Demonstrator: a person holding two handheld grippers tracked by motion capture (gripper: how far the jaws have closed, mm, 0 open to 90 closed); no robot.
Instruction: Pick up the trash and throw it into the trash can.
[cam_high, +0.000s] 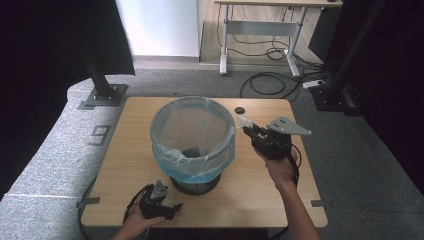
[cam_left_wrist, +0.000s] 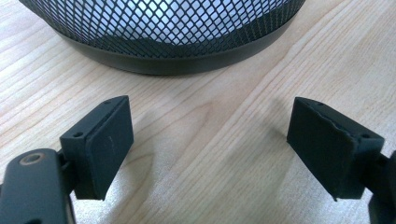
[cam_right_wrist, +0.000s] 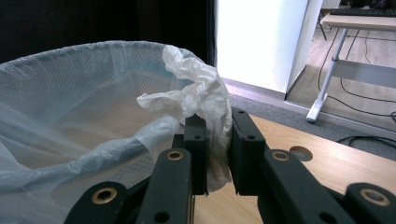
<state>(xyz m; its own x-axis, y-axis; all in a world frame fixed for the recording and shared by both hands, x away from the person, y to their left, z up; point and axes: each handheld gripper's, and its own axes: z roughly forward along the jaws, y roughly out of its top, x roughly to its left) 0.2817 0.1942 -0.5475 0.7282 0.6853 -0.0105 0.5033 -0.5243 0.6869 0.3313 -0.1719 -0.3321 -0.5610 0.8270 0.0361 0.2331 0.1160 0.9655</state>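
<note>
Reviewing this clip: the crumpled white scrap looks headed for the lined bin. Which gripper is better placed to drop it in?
Right. The right gripper is shut on the white scrap, right beside the rim of the lined bin. The left gripper is open, holding nothing, low on the table by the bin's base.

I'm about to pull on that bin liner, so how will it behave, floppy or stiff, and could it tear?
Likely floppy: the liner crumples into a wad where the right gripper pinches it. Probably very light, being thin and translucent. It may stretch or tear if yanked, since it is stretched around the bin rim.
</note>
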